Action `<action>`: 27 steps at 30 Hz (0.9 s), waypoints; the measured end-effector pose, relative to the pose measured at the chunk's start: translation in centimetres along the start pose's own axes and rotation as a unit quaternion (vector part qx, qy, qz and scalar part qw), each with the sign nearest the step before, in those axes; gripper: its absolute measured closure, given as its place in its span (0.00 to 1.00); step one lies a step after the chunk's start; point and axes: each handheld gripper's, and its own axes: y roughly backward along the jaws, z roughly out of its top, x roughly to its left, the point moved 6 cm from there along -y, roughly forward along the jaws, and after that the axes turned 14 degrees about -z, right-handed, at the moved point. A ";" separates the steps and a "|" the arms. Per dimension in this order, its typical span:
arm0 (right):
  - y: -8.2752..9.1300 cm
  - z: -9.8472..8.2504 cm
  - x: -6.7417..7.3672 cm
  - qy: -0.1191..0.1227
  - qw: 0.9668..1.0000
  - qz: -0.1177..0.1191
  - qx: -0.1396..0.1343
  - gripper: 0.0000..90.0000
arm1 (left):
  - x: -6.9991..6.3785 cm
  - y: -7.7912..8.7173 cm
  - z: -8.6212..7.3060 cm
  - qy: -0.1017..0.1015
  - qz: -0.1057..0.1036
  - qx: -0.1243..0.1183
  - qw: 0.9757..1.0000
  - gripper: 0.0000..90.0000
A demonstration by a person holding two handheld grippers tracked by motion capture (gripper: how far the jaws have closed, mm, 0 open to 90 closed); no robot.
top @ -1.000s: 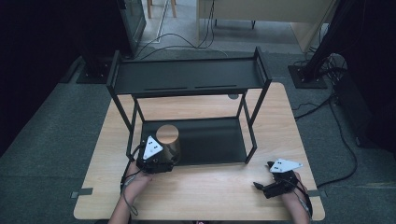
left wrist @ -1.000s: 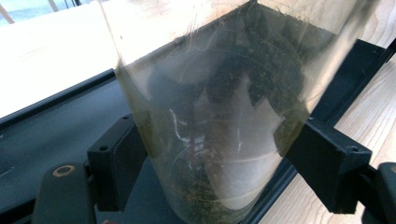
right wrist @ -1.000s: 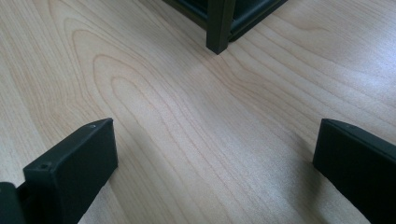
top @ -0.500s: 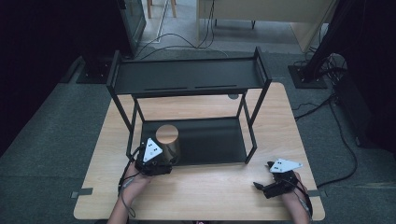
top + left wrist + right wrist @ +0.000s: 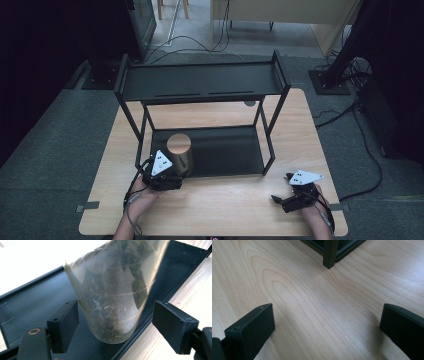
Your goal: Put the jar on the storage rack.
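A clear glass jar [image 5: 179, 150] with a round wooden lid stands at the front left of a black rack's lower shelf [image 5: 225, 150]. In the left gripper view the jar [image 5: 112, 295] holds dark, dried matter. My left gripper [image 5: 173, 171] is open at the jar's base. The jaws of the left gripper [image 5: 120, 325] stand on either side of the glass, the left one close to it and the right one well clear. My right gripper [image 5: 281, 189] is open low over the wooden table [image 5: 225, 205] at the front right, and the right gripper [image 5: 324, 327] has nothing between its jaws.
The rack's upper shelf [image 5: 200, 82] spans the back of the table on thin black legs; one leg [image 5: 329, 253] stands just ahead of the right gripper. Cables lie on the grey floor behind the table and to its right.
The left gripper has edged slightly back toward the table's front edge. The jar and the right gripper have stayed where they were.
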 end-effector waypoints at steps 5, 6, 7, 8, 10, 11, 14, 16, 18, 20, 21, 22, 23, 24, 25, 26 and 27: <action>0.0 0.0 0.0 0.000 1.000 0.000 0.000 0.00 | -0.2 0.2 -0.3 -0.003 -0.003 0.005 1.000 0.24; 0.0 0.0 0.0 0.000 1.000 0.000 0.000 0.00 | -0.2 0.2 -0.3 -0.004 -0.004 0.005 1.000 0.24; 0.0 0.0 0.0 0.000 1.000 0.000 0.000 0.00 | -0.2 0.3 -0.4 -0.006 -0.005 0.007 1.000 0.24; 0.0 0.0 0.0 0.000 1.000 0.000 0.000 0.00 | -0.3 0.3 -0.4 -0.009 -0.006 0.009 1.000 0.24; 0.0 0.0 0.0 0.000 1.000 0.000 0.000 0.00 | -0.3 0.4 -0.4 -0.011 -0.010 0.012 1.000 0.24; 0.0 0.0 0.0 0.000 1.000 0.000 0.000 0.00 | -0.3 0.4 -0.5 -0.013 -0.011 0.012 1.000 0.24; 0.0 0.0 0.0 0.000 1.000 0.000 0.000 0.00 | -0.3 0.5 -0.7 -0.018 -0.014 0.018 1.000 0.24; 0.0 0.0 0.0 0.000 1.000 0.000 0.000 0.00 | -0.4 0.6 -0.8 -0.021 -0.018 0.022 0.999 0.24; 0.0 0.0 0.0 0.000 1.000 0.000 0.000 0.00 | -0.5 0.6 -0.9 -0.025 -0.024 0.025 0.999 0.24; 0.0 0.0 0.0 0.000 1.000 0.000 0.000 0.00 | -0.5 0.7 -1.1 -0.030 -0.028 0.029 0.999 0.24; 0.0 0.0 0.0 0.000 1.000 0.000 0.000 0.00 | -0.6 0.8 -1.1 -0.032 -0.031 0.031 0.999 0.24; 0.0 0.0 0.0 0.001 1.000 0.001 0.000 0.00 | -0.6 0.8 -1.2 -0.033 -0.032 0.031 0.998 0.24; 0.0 0.0 0.0 0.001 1.000 0.001 -0.001 0.00 | -0.6 0.9 -1.2 -0.035 -0.035 0.032 0.998 0.24; 0.0 0.0 0.0 0.002 1.000 0.001 -0.001 0.00 | -0.5 1.0 -1.2 -0.034 -0.037 0.031 0.998 0.24; 0.0 0.0 0.0 0.002 1.000 0.001 -0.001 0.00 | -0.5 1.0 -1.2 -0.035 -0.038 0.032 0.998 0.24; 0.0 0.0 0.0 0.002 1.000 0.001 -0.001 0.00 | -0.5 1.1 -1.3 -0.036 -0.040 0.032 0.998 0.24; 0.0 0.0 0.0 0.002 1.000 0.001 -0.001 0.00 | -0.5 1.2 -1.3 -0.036 -0.043 0.032 0.998 0.24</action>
